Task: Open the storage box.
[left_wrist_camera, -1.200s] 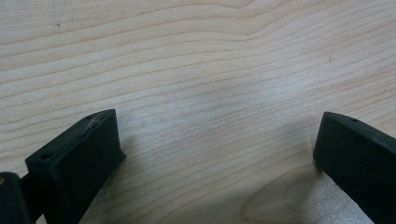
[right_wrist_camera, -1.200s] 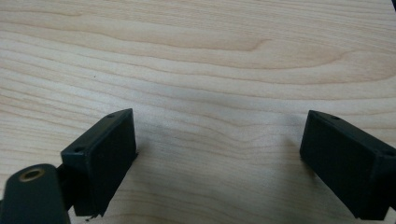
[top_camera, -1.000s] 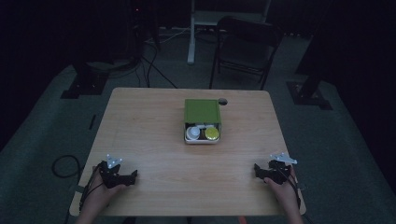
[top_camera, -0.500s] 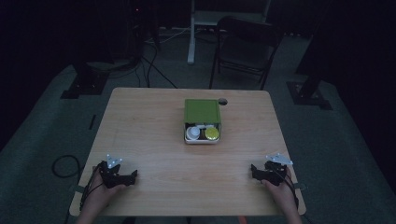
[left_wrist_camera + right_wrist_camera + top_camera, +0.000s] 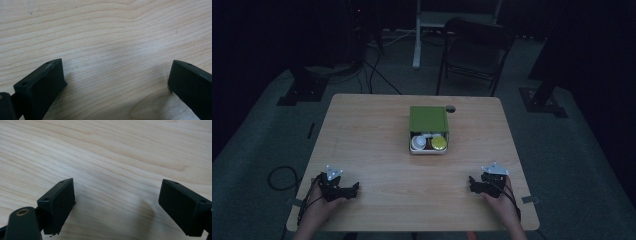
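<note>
A small box with a green lid [image 5: 428, 118] slid partly back sits at the middle of the wooden table [image 5: 372, 135], toward the far side. Its uncovered near end holds a white round item [image 5: 418, 143] and a yellow round item [image 5: 439, 143]. My left gripper [image 5: 352, 189] rests near the front left corner, held by a hand. The right gripper [image 5: 473, 185] rests near the front right. Both stand open over bare wood, as the left gripper view [image 5: 115, 82] and right gripper view [image 5: 117, 202] show, with nothing between the jaws.
A small dark round spot [image 5: 451, 108] lies by the box's far right corner. Behind the table stand a dark folding chair [image 5: 474, 50] and a white stand [image 5: 418, 35]. Cables [image 5: 377, 70] run across the dim floor at the left.
The right gripper has shifted a little to the left and inward along the front of the table. The left gripper has stayed where it was.
</note>
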Tool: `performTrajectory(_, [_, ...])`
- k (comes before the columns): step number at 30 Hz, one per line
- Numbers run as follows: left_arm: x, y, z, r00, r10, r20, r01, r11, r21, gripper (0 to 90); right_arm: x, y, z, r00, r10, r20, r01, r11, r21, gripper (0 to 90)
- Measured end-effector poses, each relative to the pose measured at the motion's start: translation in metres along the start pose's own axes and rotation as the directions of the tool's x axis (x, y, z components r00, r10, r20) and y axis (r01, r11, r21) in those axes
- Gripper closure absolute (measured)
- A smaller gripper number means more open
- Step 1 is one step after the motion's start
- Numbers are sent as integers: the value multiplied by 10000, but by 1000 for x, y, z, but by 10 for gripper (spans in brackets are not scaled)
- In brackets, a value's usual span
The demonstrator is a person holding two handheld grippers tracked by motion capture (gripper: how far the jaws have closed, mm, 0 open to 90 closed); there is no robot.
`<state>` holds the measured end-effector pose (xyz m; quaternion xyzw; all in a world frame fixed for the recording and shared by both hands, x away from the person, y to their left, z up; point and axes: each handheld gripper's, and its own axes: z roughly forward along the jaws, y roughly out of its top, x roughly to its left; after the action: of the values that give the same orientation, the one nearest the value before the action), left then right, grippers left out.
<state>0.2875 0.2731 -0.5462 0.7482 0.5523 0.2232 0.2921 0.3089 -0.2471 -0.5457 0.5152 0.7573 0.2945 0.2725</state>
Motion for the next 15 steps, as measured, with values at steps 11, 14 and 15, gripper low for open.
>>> performTrajectory(11, [0,0,0,10000,-4,-10,5,10000,10,10,27,12,2,9920,-1260,103,1263,9913,-364,156])
performTrajectory(14, [0,0,0,10000,-8,-11,8,10000,7,10,32,15,2,9867,-1599,281,1611,9856,-506,168])
performTrajectory(15, [0,0,0,10000,-2,-9,2,10000,10,10,35,17,2,9834,-1773,386,1793,9822,-561,172])
